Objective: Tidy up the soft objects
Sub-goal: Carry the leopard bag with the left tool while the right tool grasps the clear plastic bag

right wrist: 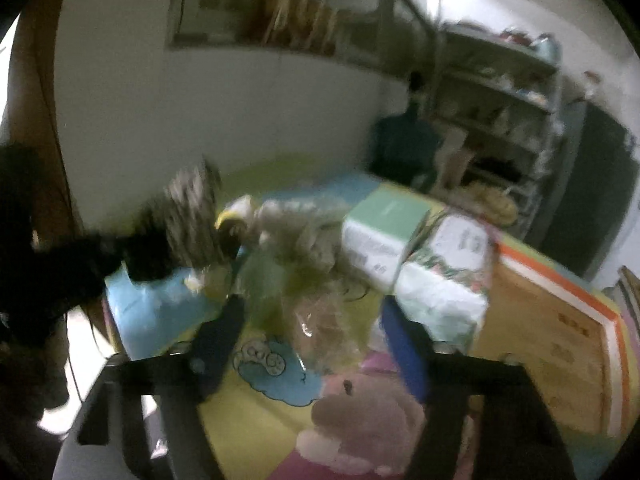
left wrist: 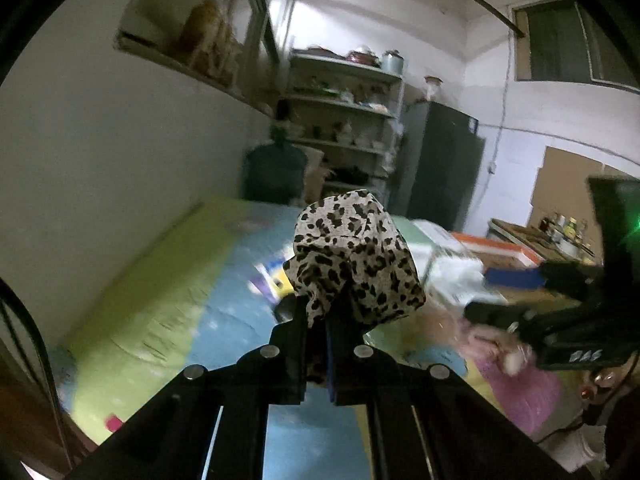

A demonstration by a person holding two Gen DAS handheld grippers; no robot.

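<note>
Fig.: left tool (left wrist: 320, 320), ctr frame, clamped tight on leopard-print cloth (left wrist: 356, 256), held above bed (left wrist: 160, 300). Cloth light, limp, drapes; pinch a bunched fold. Right tool (right wrist: 312, 320) half open, holding nothing, w/ pink plush toy (right wrist: 360, 420) at lower ctr.

Matt leopard-print cloth (left wrist: 352, 256)

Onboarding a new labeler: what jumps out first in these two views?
The leopard-print cloth bunched up in the shut left tongs, held above the colourful mat, dominates the left wrist view. In the right wrist view, a pink plush bear lies on the mat just under the parted right tongs, with nothing visibly pinched. Behind, white and green packages are stacked beside an orange-edged cardboard box.
</note>
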